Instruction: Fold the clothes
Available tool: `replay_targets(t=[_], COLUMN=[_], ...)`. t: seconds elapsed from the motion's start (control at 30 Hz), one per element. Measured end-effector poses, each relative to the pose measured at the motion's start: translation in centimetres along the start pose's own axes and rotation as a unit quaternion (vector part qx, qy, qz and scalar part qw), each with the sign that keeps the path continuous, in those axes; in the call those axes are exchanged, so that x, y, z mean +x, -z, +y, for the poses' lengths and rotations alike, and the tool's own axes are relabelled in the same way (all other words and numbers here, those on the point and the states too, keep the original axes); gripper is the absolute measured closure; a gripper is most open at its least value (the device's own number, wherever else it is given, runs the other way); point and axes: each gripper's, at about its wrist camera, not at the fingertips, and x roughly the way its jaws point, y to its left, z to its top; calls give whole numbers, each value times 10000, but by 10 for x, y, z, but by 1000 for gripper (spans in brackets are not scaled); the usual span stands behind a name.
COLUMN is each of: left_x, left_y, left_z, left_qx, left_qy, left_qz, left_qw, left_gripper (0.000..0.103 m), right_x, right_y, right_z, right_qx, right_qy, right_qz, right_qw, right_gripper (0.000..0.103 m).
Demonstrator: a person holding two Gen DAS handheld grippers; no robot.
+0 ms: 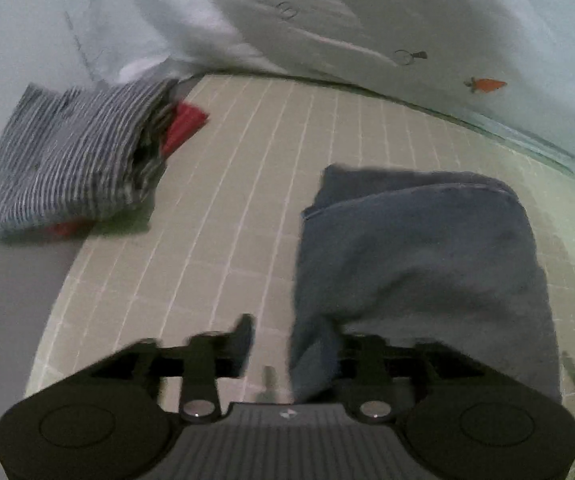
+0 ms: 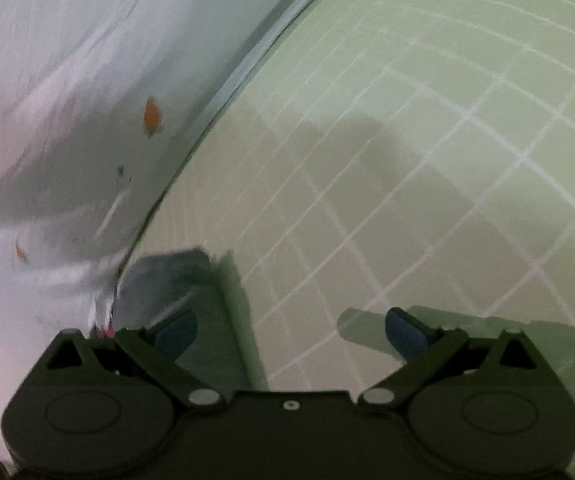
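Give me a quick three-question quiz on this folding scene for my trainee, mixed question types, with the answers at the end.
1. True or false: the striped garment lies on top of the blue-grey garment.
2. What peeks out from beneath the striped garment? A) red cloth B) yellow towel C) black sock
3. Fill in: the right gripper is ____, with only mat between its fingers.

Key: 1 false, they lie apart on the grid mat; 2 A; 3 open.

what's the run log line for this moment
left gripper: open by blue-grey garment | right gripper: open, empty | striped pile: folded
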Motion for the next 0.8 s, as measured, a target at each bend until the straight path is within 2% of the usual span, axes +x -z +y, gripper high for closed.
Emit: replay_targets(t=[0.07,0.1,0.2,0.3,0.53,0.6,0.7,0.8], left_x=[1,1,18,39,81,91,95,96], left_y=[1,1,-2,-3,-8,-9,-11,-10], left_z=[6,9,-1,-2,2,5,7,3], left_qx=[-191,-270,-161,-101,-181,-271,-363,-304], left_qy=[329,500,663,649,1026,1225,1448,1532], left_qz=[-23,-36,110,273,671,776,736,654], left_qw=[9993,9984,9976,9975,9923,9891,9860,9856], left_gripper=[24,23,19,19,18,16,13,12], right_x=[6,9,23,39,67,75,88,96], right_y=[1,2,3,6,21,21,18,16], right_z=[13,20,39,58,93,94,93,95], right_qx=[-246,-363,-639,-894,-1609,-1578,-1370,-1275], right_qy=[-23,-37,-91,-136,-130,-175,-270,-375], right_qz=[108,162,357,597,1014,1079,1247,1290], right_qw=[9996,9992,9973,9941,9817,9814,9823,9827], right_gripper=[1,1,1,0,0,0,0,0])
